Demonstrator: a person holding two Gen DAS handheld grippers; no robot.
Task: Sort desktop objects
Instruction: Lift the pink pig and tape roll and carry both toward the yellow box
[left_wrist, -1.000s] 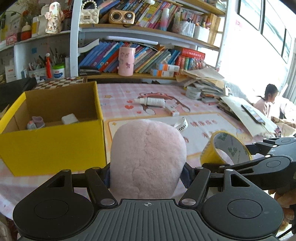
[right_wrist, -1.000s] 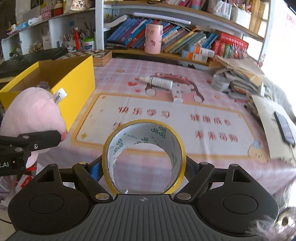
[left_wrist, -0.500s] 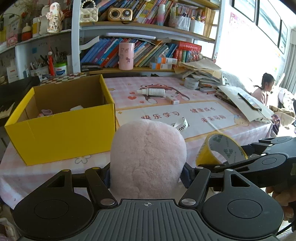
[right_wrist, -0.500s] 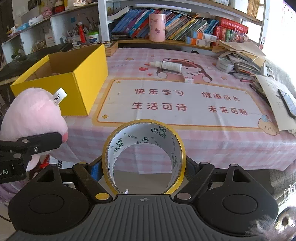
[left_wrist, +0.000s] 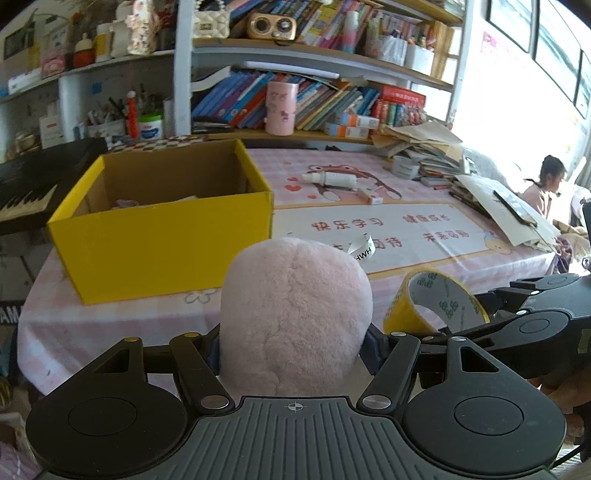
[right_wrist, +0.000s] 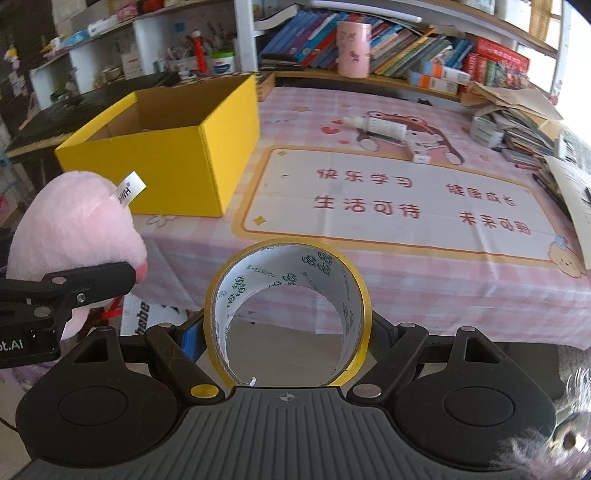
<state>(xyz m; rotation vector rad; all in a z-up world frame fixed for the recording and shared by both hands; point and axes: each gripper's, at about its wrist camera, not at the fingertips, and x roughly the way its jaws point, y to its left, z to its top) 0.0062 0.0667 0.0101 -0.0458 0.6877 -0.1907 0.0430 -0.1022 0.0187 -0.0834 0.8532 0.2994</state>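
Two wrist fisheyes look forward from just off the table's near edge (left_wrist: 110, 332). Both (side by side) share the yellow box (left_wrist: 162, 240) (right_wrist: 177, 162) and bookshelves beyond.

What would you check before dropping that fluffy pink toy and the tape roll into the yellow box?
1. Left gripper shut on the pink plush toy: ok.
2. Right gripper shut on the tape roll: ok.
3. Yellow box open at the top: ok.
4. Room left inside the box: cannot tell; its floor is mostly hidden, though something pale lies in it.
5. Either load above the box: not ok; both hang off the table's near edge.
6. Grippers apart from each other: ok, but close, side by side.
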